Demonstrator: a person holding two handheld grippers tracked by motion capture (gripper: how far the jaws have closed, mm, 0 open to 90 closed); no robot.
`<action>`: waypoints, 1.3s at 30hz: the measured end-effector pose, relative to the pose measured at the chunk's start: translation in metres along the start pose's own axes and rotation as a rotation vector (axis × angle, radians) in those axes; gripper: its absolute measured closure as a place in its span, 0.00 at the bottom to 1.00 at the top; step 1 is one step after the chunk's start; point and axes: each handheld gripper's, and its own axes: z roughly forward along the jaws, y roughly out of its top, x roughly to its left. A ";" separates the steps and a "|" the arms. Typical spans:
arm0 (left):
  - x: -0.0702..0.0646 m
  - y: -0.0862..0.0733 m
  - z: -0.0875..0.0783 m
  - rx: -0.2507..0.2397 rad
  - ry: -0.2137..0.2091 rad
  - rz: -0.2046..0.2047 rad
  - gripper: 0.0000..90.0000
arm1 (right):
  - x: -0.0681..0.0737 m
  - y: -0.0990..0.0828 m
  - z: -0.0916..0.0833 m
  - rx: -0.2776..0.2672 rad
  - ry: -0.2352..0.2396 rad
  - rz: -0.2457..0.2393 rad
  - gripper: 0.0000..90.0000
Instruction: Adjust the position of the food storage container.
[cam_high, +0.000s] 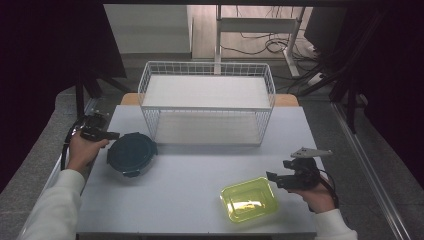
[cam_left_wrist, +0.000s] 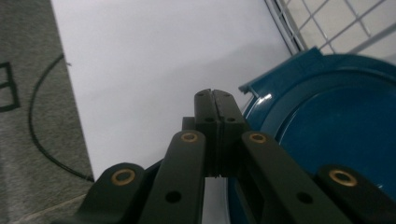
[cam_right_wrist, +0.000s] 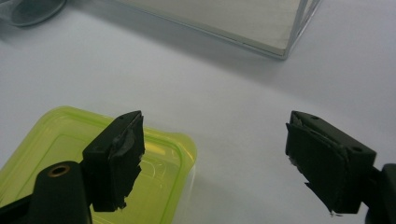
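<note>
A round dark blue container (cam_high: 131, 153) with a clip-on lid sits on the left of the white table (cam_high: 200, 170). My left gripper (cam_high: 116, 135) lies just left of it, held in a hand. In the left gripper view its jaws (cam_left_wrist: 215, 100) are pressed together with nothing between them, right beside a tab of the blue lid (cam_left_wrist: 336, 121). A translucent yellow-green rectangular container (cam_high: 249, 199) lies at the front right. My right gripper (cam_high: 270, 176) hovers at its right edge, jaws wide apart (cam_right_wrist: 215, 140) and empty, with the yellow-green container (cam_right_wrist: 60, 135) under its left jaw.
A white wire basket (cam_high: 206, 107) with a flat board floor stands at the back middle of the table; its corner (cam_right_wrist: 285, 51) is ahead of the right gripper. Grey floor, cables and a desk frame lie beyond the table.
</note>
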 end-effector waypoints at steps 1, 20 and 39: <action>0.001 -0.001 0.001 0.002 -0.003 0.001 1.00 | 0.000 0.000 0.000 0.001 -0.001 0.001 0.22; -0.005 0.000 -0.002 0.033 0.014 0.125 1.00 | 0.000 0.002 -0.001 -0.006 -0.007 0.001 0.22; -0.020 0.036 0.017 0.070 0.029 0.248 1.00 | -0.002 0.000 0.001 0.004 -0.015 0.005 0.22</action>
